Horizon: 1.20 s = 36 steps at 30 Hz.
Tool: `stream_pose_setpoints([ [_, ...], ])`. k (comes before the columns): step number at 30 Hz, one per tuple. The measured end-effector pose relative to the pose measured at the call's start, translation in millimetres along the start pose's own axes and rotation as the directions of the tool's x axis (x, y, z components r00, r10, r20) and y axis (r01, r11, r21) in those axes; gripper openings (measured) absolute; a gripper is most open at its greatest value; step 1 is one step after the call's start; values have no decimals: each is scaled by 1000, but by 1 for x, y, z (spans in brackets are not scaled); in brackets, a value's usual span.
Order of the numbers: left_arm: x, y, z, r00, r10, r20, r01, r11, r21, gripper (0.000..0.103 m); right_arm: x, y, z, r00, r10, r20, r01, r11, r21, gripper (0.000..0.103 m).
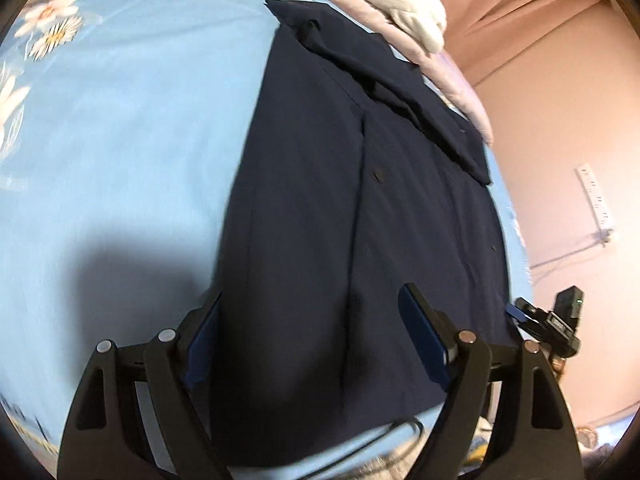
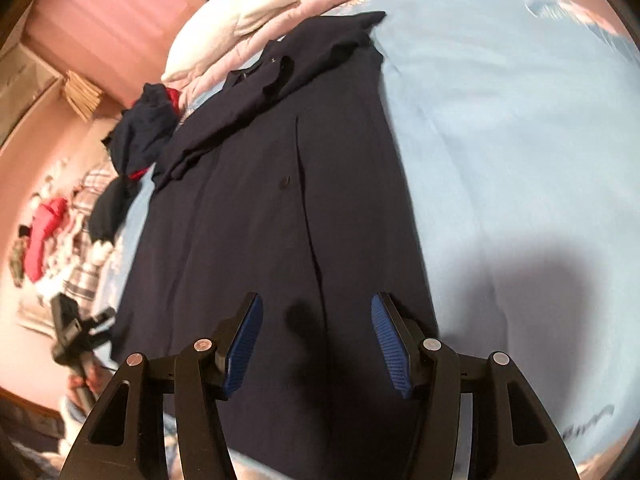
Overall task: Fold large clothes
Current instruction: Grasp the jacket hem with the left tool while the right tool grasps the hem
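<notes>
A large navy button-up garment [image 1: 320,184] lies flat and lengthwise on a light blue flowered bedsheet [image 1: 132,128], its sleeves folded across the far end. My left gripper [image 1: 312,308] is open above the garment's near hem, fingers astride the left part, holding nothing. In the right wrist view the same garment [image 2: 260,208] runs away from me. My right gripper [image 2: 316,312] is open above the near hem, empty. The right gripper [image 1: 544,316] also shows at the garment's right edge in the left wrist view, and the left gripper [image 2: 80,328] at the left edge in the right wrist view.
White and pink bedding [image 1: 400,12] is piled at the bed's far end. A dark blue and red garment [image 2: 136,136] hangs off the bed's left side. Clothes [image 2: 52,216] lie on the floor. A cable [image 1: 384,436] runs near the hem. Pink wall [image 1: 560,120] on the right.
</notes>
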State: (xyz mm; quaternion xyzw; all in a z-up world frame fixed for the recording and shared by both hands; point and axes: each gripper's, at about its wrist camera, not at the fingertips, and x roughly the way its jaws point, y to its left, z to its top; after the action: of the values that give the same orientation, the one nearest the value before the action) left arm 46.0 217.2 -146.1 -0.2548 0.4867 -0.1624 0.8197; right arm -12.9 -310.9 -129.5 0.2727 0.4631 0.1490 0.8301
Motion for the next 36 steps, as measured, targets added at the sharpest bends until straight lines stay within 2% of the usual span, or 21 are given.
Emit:
stream_pose_setpoints([
  [4,-11,7,-15,998,-64,0,64,997,-47,83,-17,-24,-9,996,75,43,-78,992,96,57],
  [5,-13,11,-18,995,-98,-4,98,993,-69,83,-21,-30,-10,995,81,67,-88,989,118,57],
  [8,-14,15,-24,992,-130,3,130,987,-91,83,-28,-44,-14,993,77,92,-91,982,165,57],
  [13,-20,15,-28,990,-143,3,142,984,-107,83,-21,-50,-21,989,132,70,-143,971,191,57],
  [18,-17,17,-28,979,-203,-15,200,972,-124,83,-14,-47,-26,980,199,25,-200,966,161,57],
  [23,-9,20,-12,964,-267,-4,263,951,-163,83,-5,-46,-19,972,237,4,-234,958,168,57],
  [28,-1,11,-5,961,-278,-4,273,948,-165,83,1,-38,-14,972,236,-10,-231,961,151,57],
  [36,-16,13,-29,966,-260,-9,256,958,-131,75,-8,-39,-36,964,262,-35,-255,957,139,57],
])
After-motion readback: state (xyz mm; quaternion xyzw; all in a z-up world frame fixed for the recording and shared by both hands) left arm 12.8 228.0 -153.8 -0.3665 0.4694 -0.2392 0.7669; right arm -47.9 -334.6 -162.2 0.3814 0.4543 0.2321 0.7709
